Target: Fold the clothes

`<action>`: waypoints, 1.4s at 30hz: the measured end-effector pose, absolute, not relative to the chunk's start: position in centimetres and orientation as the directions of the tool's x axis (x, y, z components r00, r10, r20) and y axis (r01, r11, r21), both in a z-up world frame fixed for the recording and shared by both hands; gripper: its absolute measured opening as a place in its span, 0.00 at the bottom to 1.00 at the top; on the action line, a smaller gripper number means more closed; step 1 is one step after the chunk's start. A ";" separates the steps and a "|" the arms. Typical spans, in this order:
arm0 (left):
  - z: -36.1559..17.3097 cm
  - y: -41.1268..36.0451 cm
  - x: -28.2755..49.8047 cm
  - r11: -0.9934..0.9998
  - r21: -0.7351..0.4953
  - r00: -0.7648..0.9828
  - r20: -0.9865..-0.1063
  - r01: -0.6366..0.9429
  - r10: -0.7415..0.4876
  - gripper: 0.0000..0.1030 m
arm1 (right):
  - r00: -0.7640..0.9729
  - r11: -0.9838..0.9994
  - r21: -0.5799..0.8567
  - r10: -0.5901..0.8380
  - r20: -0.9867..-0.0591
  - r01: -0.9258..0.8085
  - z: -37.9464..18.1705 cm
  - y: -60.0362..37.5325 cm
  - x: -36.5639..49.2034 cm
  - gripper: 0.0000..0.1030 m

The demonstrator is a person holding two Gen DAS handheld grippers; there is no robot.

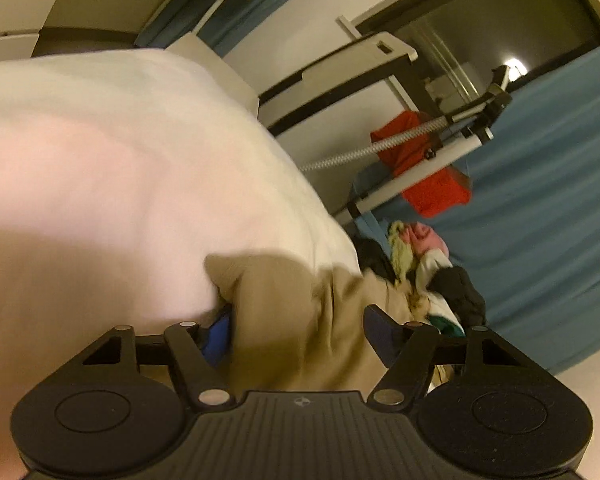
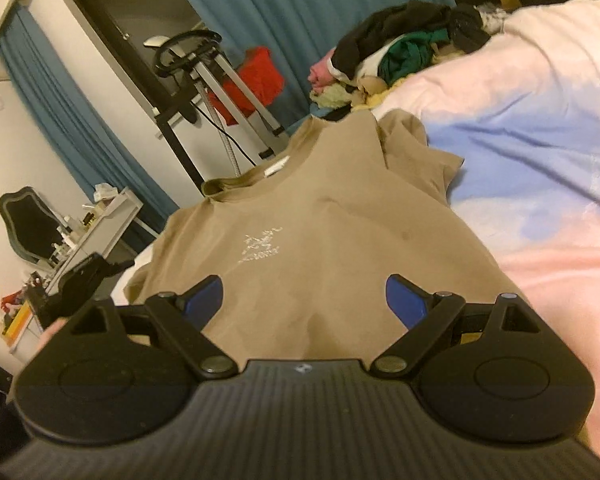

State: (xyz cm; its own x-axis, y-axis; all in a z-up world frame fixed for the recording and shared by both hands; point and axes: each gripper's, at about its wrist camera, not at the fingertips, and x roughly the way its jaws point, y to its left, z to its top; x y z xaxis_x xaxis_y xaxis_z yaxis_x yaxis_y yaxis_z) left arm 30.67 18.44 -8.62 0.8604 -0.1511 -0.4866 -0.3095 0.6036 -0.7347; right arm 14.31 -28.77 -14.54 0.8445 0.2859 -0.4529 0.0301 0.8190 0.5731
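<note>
The shirt (image 2: 320, 232) lies lengthwise ahead of the right tongs (image 2: 304, 300), collar far — both tongs released, left tongs (image 1: 296, 332) over its edge.

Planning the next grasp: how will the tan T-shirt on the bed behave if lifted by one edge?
The tan T-shirt is likely floppy: it lies creased, its sleeve bunched on the duvet. Probably light, since the fabric looks thin. It would likely drape and sag rather than hold its shape.
</note>
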 end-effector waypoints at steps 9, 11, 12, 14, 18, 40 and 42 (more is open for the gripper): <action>-6.0 16.0 33.3 0.815 -0.505 0.830 -0.555 -0.284 -0.054 0.09 | 0.832 0.797 0.602 0.303 -0.465 0.047 -15.7 -28.9 15.7 0.87; -3.9 13.7 32.6 0.894 -0.394 0.856 -0.516 -0.211 -0.026 0.09 | 0.833 0.791 0.609 0.302 -0.463 0.052 -15.6 -29.0 15.7 0.87; -2.9 12.1 32.2 0.935 -0.317 0.871 -0.490 -0.157 -0.020 0.09 | 0.834 0.788 0.613 0.302 -0.462 0.054 -15.5 -29.1 15.7 0.87; -1.4 7.8 31.1 0.991 -0.133 0.894 -0.445 -0.009 -0.051 0.09 | 0.840 0.780 0.623 0.296 -0.454 0.062 -15.3 -29.5 15.4 0.87; -1.5 -0.4 28.2 0.964 0.040 0.864 -0.455 0.264 -0.218 0.08 | 0.855 0.771 0.632 0.274 -0.439 0.078 -14.8 -30.4 14.7 0.87; -6.1 -2.8 27.9 0.930 -0.338 0.767 -0.554 0.148 -0.323 0.60 | 0.865 0.686 0.720 0.293 -0.407 0.106 -14.8 -32.6 13.9 0.87; -6.4 -3.1 29.6 0.948 -0.303 0.782 -0.565 0.100 -0.263 0.56 | 0.864 0.684 0.721 0.291 -0.410 0.112 -15.0 -32.7 14.0 0.87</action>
